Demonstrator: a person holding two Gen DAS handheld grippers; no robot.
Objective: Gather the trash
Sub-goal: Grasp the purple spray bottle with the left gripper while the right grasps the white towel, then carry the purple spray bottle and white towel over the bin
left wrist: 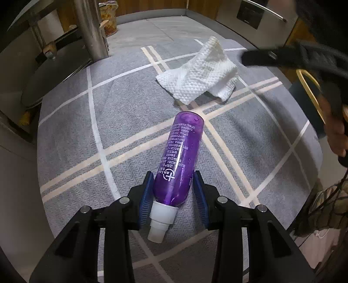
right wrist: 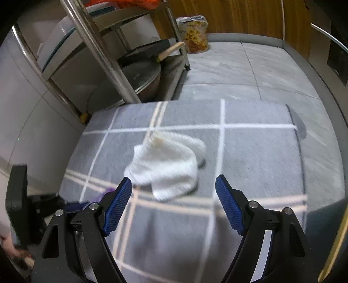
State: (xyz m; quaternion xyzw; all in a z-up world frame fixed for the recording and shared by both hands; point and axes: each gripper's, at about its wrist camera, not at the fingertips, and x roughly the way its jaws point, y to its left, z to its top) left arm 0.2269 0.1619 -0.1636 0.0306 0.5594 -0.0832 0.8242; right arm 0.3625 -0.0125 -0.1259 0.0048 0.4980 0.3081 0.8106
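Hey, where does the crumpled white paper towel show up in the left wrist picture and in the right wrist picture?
Left wrist view: the paper towel lies upper right of centre on the grey rug, beyond the purple bottle.
Right wrist view: the paper towel sits centre frame, just ahead of the open right gripper.
Shared landmark: the yellow patterned bag by the wooden wall.

The rug [left wrist: 121, 122] is grey herringbone crossed by white and beige stripes. The bottle [left wrist: 180, 156] is translucent purple with white print and a white cap. The paper towel [left wrist: 200, 74] is white, dimpled.
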